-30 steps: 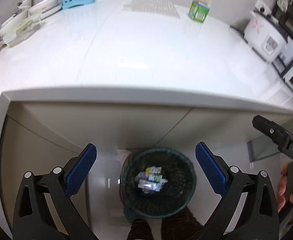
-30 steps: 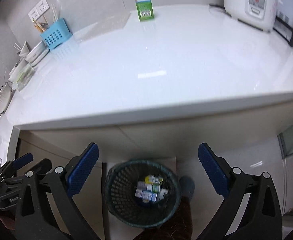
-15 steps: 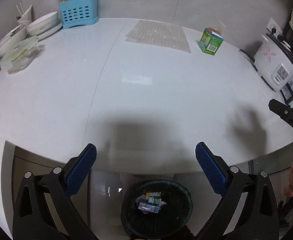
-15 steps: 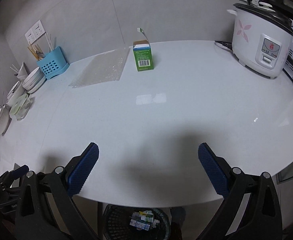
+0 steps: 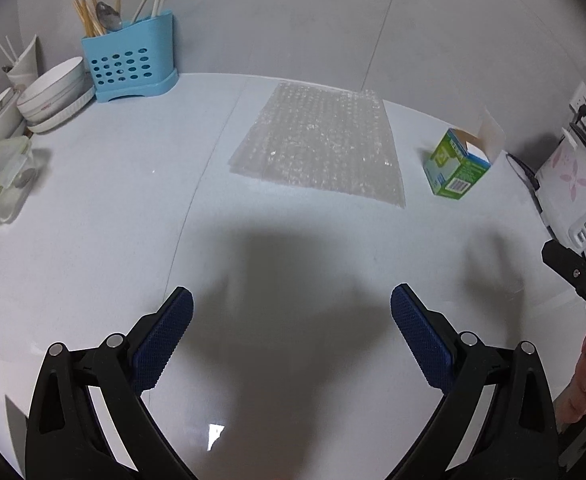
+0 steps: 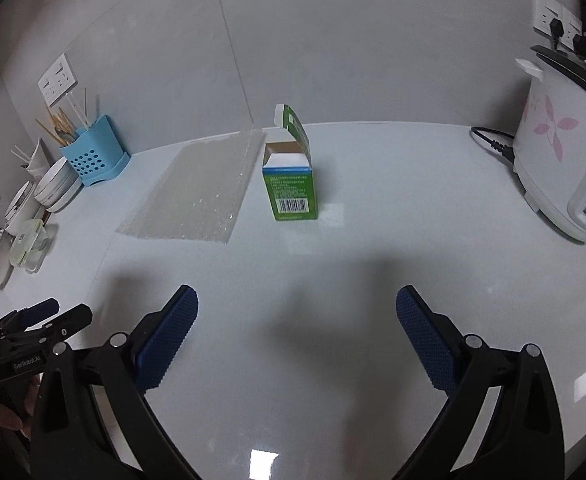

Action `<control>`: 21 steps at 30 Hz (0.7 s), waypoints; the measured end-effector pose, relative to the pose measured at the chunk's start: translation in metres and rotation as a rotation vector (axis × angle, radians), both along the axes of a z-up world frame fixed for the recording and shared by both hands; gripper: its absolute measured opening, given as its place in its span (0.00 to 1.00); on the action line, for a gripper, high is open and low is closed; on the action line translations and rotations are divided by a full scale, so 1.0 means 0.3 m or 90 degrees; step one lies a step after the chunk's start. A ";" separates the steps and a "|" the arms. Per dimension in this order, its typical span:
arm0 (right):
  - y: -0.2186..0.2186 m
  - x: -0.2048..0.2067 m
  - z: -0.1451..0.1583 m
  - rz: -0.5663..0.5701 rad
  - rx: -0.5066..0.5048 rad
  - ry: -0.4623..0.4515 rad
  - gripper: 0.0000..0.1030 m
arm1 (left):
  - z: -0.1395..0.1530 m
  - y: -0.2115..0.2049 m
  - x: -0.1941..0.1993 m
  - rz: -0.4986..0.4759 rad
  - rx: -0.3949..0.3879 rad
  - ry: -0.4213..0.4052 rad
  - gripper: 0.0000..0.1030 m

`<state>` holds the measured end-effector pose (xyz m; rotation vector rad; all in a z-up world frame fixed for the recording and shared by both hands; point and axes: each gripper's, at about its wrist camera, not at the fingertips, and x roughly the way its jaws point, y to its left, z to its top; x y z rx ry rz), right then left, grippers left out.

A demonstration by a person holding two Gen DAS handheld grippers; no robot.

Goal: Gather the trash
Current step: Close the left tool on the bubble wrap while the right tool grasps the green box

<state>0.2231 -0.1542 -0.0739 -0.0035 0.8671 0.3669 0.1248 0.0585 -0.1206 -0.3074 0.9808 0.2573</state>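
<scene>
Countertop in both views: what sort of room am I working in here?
Most likely a home kitchen: a rice cooker, a blue utensil holder with chopsticks, and stacked bowls sit on the white countertop.

I am seeing a white glossy countertop (image 5: 93, 240) w/ grey tiled wall (image 6: 333, 40) behind. Overhead light is reflecting on the surface near the front edge. Wall sockets (image 6: 553, 16) are sitting at the right, more sockets (image 6: 57, 79) at the left.
</scene>
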 end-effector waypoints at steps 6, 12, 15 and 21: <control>0.043 0.185 -0.028 -0.002 0.002 0.004 0.93 | -0.054 0.068 0.198 -0.001 0.004 0.013 0.94; 0.077 0.325 -0.087 -0.013 0.002 0.020 0.92 | -0.111 0.152 0.357 0.016 -0.015 0.035 0.94; 0.081 0.377 -0.105 -0.024 0.011 0.030 0.89 | -0.146 0.180 0.428 0.018 -0.014 0.055 0.93; 0.116 0.440 -0.127 -0.017 0.020 0.041 0.86 | -0.183 0.191 0.541 0.014 -0.009 0.070 0.93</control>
